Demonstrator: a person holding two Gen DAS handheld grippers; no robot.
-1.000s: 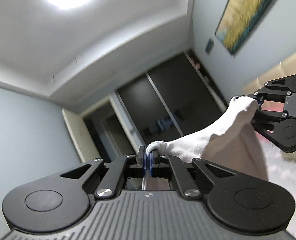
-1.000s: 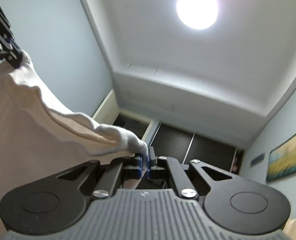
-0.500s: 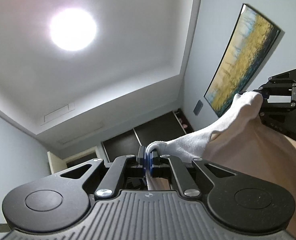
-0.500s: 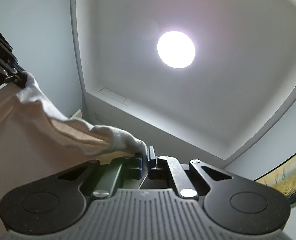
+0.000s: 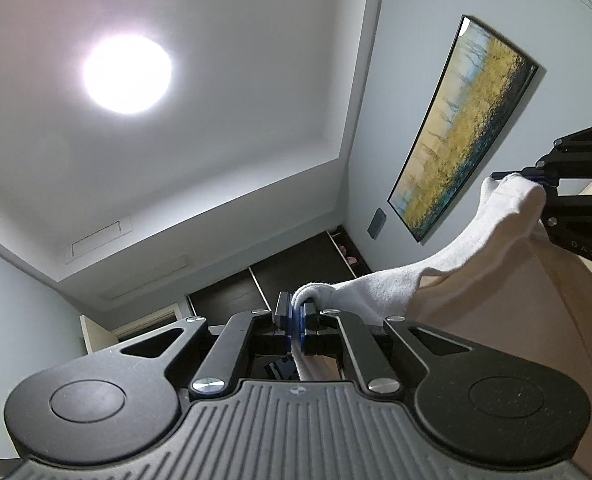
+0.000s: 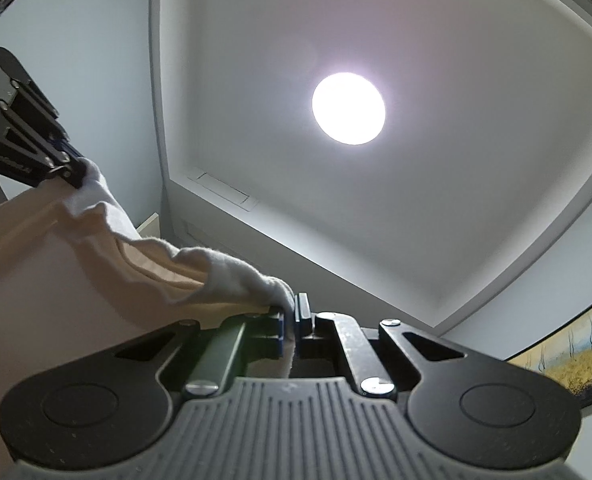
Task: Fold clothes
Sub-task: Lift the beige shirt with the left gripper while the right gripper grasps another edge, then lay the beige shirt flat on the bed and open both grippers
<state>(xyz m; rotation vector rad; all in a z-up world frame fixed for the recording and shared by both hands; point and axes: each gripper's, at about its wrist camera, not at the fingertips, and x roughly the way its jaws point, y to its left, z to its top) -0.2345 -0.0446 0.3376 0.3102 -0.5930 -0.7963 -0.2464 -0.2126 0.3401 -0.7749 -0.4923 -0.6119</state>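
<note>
Each claw pinches an end of the garment (image 5: 380, 292): left claw (image 5: 296, 312), right claw (image 6: 291, 316). Both point at the ceiling; keep the white edge taut and level, the right claw staying at about 2 o'clock in the left view.

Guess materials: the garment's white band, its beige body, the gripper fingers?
White band: looks like a fuzzy knit, likely cotton rib; nap shows along its edge. Beige body: smoother, thinner matte fabric that hangs in soft folds; fibre unclear. Fingers: matte black, probably plastic or coated metal, with blue pads, possibly rubber.
</note>
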